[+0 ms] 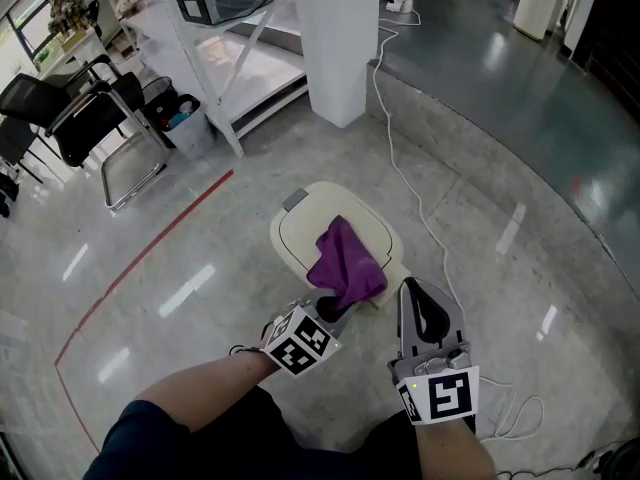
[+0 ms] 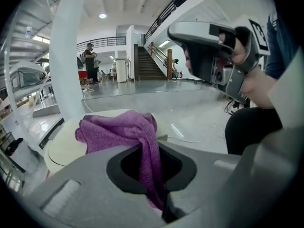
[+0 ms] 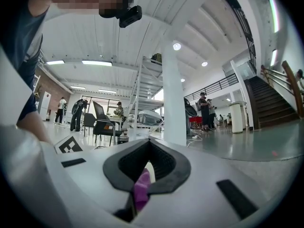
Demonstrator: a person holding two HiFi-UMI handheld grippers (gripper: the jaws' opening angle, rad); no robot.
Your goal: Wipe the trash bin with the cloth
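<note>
A cream trash bin [image 1: 296,230] with a flat lid stands on the grey floor in the head view. A purple cloth [image 1: 346,262] lies bunched on its lid. My left gripper [image 1: 331,312] is at the bin's near edge, shut on a hanging fold of that cloth. In the left gripper view the cloth [image 2: 121,129] runs from the lid [image 2: 64,146] down between the jaws of the left gripper [image 2: 151,148]. My right gripper [image 1: 409,288] hovers just right of the bin, jaws together, off the cloth. Past the right gripper [image 3: 149,144], a sliver of purple cloth [image 3: 141,189] shows.
A white pillar [image 1: 335,38] and a white metal rack [image 1: 235,58] stand behind the bin. A white cable [image 1: 410,183] snakes along the floor to the right. Black chairs [image 1: 80,108] and a small grey basket [image 1: 187,125] sit at the left, near a red floor line [image 1: 150,248].
</note>
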